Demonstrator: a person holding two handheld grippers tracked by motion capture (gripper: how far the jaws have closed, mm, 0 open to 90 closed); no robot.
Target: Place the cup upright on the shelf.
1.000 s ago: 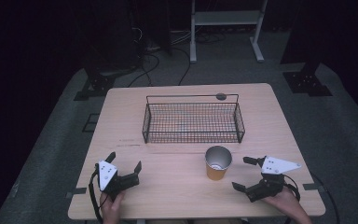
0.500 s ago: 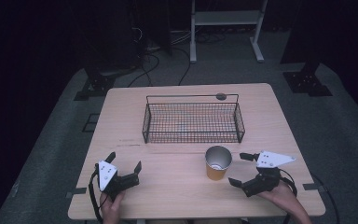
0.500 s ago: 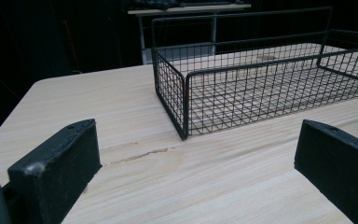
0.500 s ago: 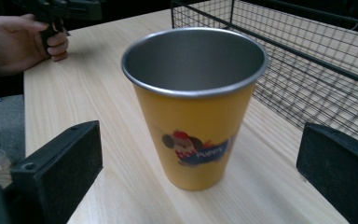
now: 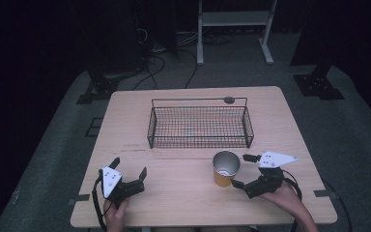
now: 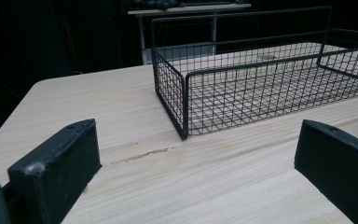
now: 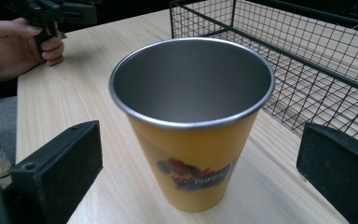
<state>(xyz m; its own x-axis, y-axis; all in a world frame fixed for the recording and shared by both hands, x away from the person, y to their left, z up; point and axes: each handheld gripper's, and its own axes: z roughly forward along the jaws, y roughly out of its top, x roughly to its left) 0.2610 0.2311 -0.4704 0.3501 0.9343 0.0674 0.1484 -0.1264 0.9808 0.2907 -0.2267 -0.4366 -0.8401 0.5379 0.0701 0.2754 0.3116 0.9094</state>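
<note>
Right tongs (image 5: 244, 170) spread wide, jaws either side of cup (image 5: 225, 168), not touching. Cup stood upright on worktop (image 5: 183, 193), at 6 o'clock of basket (image 5: 199, 123), just beside it. Left tongs (image 5: 128, 170) also apart, empty, at 9 o'clock of cup, well apart.

One camera looks down on the table (image 5: 183, 193); two ride low, close, both facing the wire basket (image 5: 199, 126)

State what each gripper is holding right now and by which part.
Nothing is held. The right gripper is open, its jaws on either side of the orange cup without touching it. The left gripper is open over bare table.
</note>
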